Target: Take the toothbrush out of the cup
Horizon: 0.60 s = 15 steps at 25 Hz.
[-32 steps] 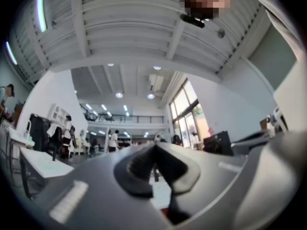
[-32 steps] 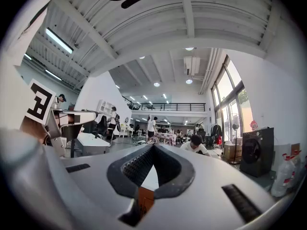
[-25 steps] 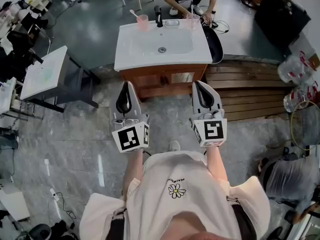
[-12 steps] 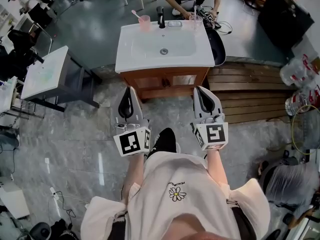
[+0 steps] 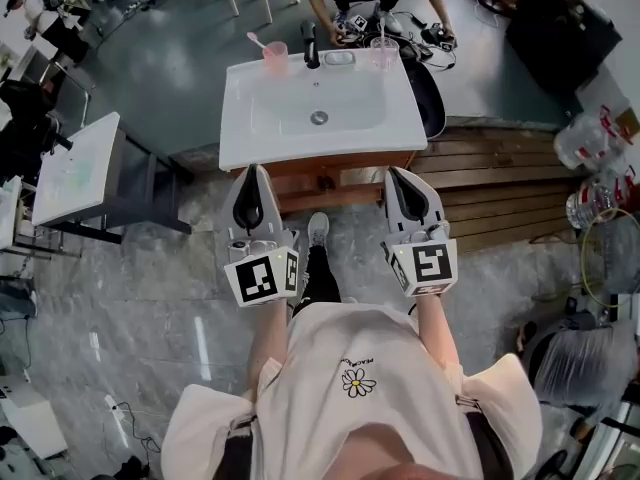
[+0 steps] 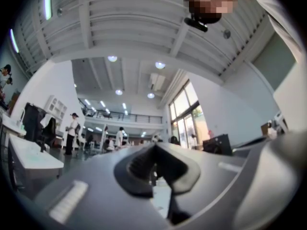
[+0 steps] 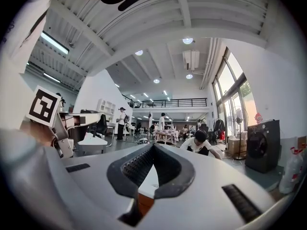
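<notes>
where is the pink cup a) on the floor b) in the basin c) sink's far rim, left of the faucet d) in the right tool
c: the pink cup stands on the far rim of the sink, left of the faucet, with the toothbrush leaning out of it.

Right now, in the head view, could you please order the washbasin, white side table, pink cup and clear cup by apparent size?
1. washbasin
2. white side table
3. pink cup and clear cup: they look about alike, so I leave them unranked.
</notes>
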{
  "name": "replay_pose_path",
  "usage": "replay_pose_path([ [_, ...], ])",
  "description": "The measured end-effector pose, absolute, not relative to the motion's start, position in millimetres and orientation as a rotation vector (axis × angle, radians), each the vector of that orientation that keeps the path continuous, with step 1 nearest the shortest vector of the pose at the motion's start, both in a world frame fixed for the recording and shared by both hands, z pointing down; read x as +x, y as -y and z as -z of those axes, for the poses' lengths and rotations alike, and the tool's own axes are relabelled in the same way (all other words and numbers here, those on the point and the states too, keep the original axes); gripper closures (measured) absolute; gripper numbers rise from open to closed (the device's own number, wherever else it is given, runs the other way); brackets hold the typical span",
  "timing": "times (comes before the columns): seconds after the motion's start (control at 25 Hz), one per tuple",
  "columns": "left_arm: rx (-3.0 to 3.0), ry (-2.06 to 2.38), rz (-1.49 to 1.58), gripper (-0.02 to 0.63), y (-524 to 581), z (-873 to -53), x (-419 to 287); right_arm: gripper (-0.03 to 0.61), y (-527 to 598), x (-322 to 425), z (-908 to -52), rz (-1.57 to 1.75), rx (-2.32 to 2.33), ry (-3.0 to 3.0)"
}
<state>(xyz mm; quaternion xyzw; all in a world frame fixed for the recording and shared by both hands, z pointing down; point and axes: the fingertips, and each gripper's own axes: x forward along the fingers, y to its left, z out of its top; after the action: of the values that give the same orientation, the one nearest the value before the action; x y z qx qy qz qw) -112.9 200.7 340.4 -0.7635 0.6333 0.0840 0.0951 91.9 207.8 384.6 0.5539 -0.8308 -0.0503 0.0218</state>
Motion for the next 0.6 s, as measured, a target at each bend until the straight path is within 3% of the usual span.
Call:
replay_pose_path([
  [0.6, -2.334, -1.869, -0.266, 0.607, 10.5, -331.6, -152.9, 0.578, -1.3, 53.5, -352.0, 0.174, 1.750, 2.548],
])
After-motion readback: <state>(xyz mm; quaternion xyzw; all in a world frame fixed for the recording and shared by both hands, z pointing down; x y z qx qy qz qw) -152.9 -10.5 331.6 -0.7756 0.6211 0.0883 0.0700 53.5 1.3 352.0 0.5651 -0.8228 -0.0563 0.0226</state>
